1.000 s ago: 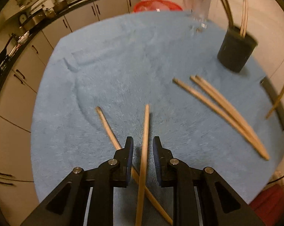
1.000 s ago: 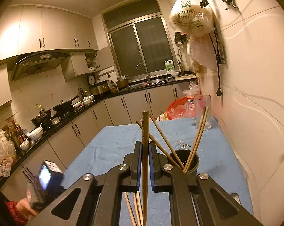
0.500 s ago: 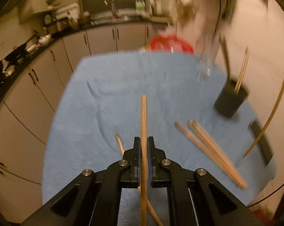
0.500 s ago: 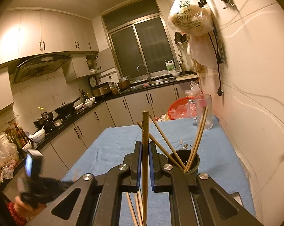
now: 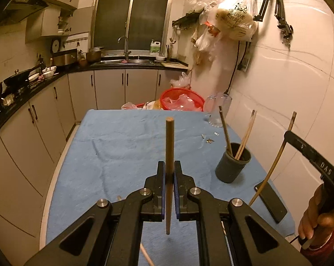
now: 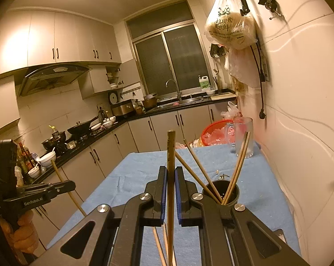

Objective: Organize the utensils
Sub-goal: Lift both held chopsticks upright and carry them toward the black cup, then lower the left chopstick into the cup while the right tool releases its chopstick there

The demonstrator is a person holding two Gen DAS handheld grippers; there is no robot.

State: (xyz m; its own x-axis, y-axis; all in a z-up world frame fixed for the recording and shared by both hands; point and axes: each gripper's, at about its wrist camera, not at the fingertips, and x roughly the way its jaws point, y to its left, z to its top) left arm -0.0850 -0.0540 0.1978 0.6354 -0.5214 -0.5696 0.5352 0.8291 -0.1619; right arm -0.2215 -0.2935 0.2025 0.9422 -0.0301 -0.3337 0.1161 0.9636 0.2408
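Item one: my left gripper (image 5: 169, 173), bottom centre of its view, jaws clamped on one upright wooden chopstick (image 5: 169, 168). Item two: my right gripper (image 6: 171, 177), bottom centre of its own view, pinched tight on a darker chopstick (image 6: 171, 173). Loose chopsticks (image 6: 160, 248) lie beneath it on the blue towel (image 5: 122, 146). Mid-frame right: dark holder cup (image 5: 232, 166) with several chopsticks standing in it. Beyond, upper right of the cloth: clear glass mug (image 6: 243, 137), red basket (image 5: 181, 99).

Light wooden chopstick (image 5: 169, 155) upright, clamped mid-shaft above blue cloth. Second, darker wooden chopstick (image 6: 170, 177) likewise clamped upright. Dark round cup holder (image 5: 232, 166) stands on the cloth, several chopsticks (image 5: 244, 137) leaning inside.
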